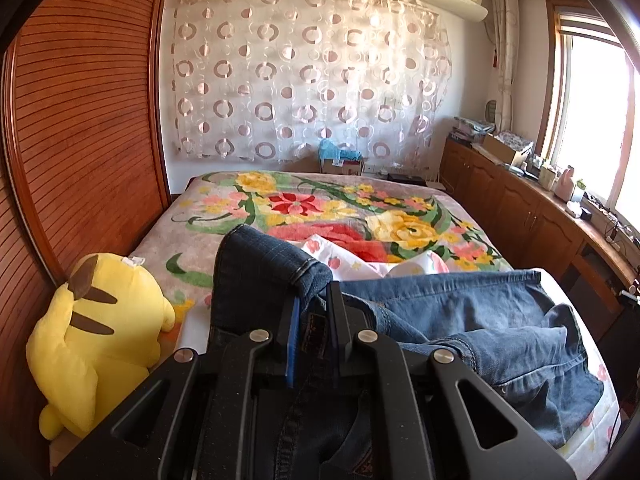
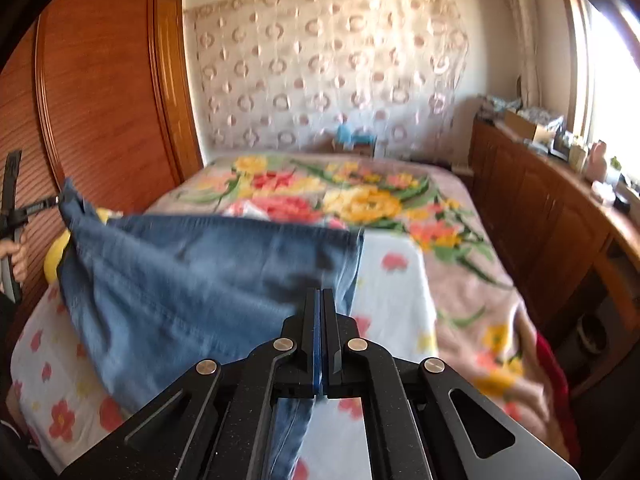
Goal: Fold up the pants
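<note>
A pair of blue denim pants [image 1: 460, 316] lies across the near part of the bed. My left gripper [image 1: 314, 304] is shut on the thick waistband end of the pants, which folds up over its fingers. In the right wrist view the pants [image 2: 192, 276] stretch from the left gripper [image 2: 56, 200] at the far left, lifted off the bed, to my right gripper [image 2: 320, 300]. The right gripper is shut on a thin edge of the denim, which hangs down between its fingers. A hand [image 2: 16, 256] holds the left gripper's handle.
The bed carries a flowered blanket [image 1: 340, 208] and a white flowered sheet [image 2: 392, 292]. A yellow plush toy [image 1: 96, 340] sits at the bed's left edge against a wooden wardrobe [image 1: 80, 140]. Low wooden cabinets [image 1: 520, 216] with clutter run along the right under a window.
</note>
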`<state>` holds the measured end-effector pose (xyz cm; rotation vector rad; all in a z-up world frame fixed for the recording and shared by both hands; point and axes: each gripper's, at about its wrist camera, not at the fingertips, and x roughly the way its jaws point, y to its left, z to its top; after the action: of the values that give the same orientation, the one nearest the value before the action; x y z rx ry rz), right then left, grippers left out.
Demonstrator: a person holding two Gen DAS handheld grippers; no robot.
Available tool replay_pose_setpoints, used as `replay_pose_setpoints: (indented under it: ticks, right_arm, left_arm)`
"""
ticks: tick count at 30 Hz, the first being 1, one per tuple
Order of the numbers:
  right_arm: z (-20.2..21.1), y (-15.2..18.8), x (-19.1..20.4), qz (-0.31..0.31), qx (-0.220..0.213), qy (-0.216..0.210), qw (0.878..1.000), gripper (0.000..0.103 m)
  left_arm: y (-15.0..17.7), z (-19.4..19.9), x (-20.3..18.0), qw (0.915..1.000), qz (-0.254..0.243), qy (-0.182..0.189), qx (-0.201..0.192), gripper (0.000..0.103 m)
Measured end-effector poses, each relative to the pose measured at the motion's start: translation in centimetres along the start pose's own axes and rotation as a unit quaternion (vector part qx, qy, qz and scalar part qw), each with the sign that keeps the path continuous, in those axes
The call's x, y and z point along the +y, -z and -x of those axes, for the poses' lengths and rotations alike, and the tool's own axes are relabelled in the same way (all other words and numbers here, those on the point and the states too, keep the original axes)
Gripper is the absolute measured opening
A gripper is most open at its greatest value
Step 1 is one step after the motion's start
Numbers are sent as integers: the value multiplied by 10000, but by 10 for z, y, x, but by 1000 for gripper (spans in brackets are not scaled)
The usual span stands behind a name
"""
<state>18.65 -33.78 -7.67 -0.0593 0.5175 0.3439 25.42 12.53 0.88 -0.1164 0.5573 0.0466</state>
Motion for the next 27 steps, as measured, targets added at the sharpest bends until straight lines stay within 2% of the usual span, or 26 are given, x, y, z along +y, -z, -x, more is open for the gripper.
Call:
replay_pose_setpoints:
  ticks: [4,8,10,12,14,15,20,25,27]
  right_arm:
    - [-4,-8,-6,-107,-11,-131,9999,0]
    - [-19,10,-8,-232,274,-144,9993,0]
    - [-27,20,-7,-291,479,-100,9984,7]
    - [-34,32,-6,-320,672,-112,9972,28]
    - [-42,40,-7,-388,857,-164,9954,40]
    - [-45,44,-6,-399,947,-191,9945,41]
    - [-63,61,-5,-456,1359,-295,9892,41]
    - [-64,58,5,-322,1415,-259,9891,41]
    - [-63,56,6,-257,1391,-177,9898,29]
  left_arm:
    - [1,1,-1,10000,-22,19,-7,13]
    - [9,-2,-4,9999,-144,-27,75,13]
    - [12,-4,-3,9998,-153,-34,126,13]
    - [13,-5,-2,9998,-140,-26,156,13]
    - [14,-6,-3,9998,-132,-22,170,13]
    - [14,-6,-3,9997,-135,-19,179,13]
    - [17,-9,-5,9995,-184,-10,247,13]
    - [19,-12,-4,9994,-167,-3,292,13]
    - [20,-13,-4,9994,-161,6,305,13]
